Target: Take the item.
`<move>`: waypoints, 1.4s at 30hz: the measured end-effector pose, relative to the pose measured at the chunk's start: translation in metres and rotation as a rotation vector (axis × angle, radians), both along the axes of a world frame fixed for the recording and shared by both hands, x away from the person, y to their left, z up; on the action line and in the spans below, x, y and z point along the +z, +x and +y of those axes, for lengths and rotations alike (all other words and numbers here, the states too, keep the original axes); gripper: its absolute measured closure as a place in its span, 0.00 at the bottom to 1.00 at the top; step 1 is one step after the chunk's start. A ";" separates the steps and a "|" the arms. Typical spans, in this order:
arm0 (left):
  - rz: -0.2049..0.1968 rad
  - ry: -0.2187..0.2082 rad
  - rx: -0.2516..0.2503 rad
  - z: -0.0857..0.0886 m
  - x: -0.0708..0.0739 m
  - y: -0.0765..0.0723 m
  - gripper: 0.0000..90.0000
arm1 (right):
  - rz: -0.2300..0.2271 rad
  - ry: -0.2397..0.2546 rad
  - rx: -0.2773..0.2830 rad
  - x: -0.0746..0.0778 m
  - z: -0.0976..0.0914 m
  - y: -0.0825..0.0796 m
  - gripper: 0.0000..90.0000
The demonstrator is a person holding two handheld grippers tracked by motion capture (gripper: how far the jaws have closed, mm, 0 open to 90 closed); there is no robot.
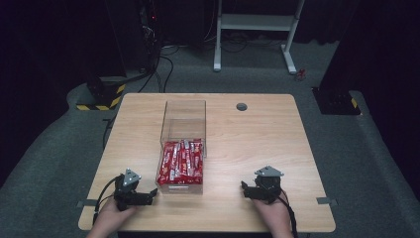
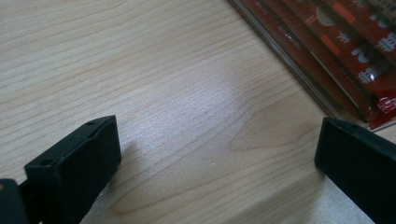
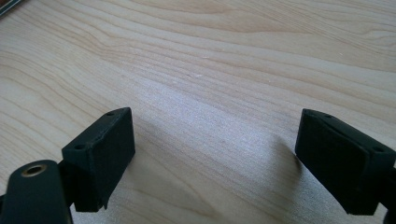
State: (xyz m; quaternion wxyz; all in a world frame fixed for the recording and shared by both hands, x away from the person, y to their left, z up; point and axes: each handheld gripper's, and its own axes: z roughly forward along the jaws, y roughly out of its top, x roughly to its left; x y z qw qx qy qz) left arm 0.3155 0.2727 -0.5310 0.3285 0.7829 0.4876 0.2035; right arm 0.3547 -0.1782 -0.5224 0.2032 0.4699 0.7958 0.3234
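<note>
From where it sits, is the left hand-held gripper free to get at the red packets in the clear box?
Probably yes: the left hand-held gripper is open beside the box, whose top looks open, with bare table between.

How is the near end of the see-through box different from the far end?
The near end of the clear box is packed with red packets; the far end holds none, so wood shows through. The near end sits between the left hand-held gripper and right hand-held gripper; the far end lies beside the table's grey hole. Both share the same clear walls.
</note>
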 end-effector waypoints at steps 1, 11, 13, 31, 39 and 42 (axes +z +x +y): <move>-0.001 0.000 0.000 0.000 0.000 0.000 0.01 | 0.003 0.005 -0.002 0.001 0.000 0.000 0.14; 0.000 0.000 0.000 0.000 0.000 0.000 0.01 | -0.024 0.017 0.010 0.006 0.001 -0.003 0.15; 0.000 0.000 0.000 0.000 0.000 0.000 0.01 | -0.035 0.014 0.012 0.007 0.002 -0.003 0.15; 0.000 0.000 0.000 0.000 0.000 0.000 0.01 | -0.047 0.033 0.065 0.009 0.011 -0.007 0.17; -0.001 0.000 0.000 0.000 0.000 0.000 0.01 | -0.041 0.032 0.083 0.008 0.015 -0.008 0.20; -0.001 0.000 0.000 0.000 0.000 0.000 0.01 | -0.046 0.037 0.093 0.008 0.017 -0.009 0.20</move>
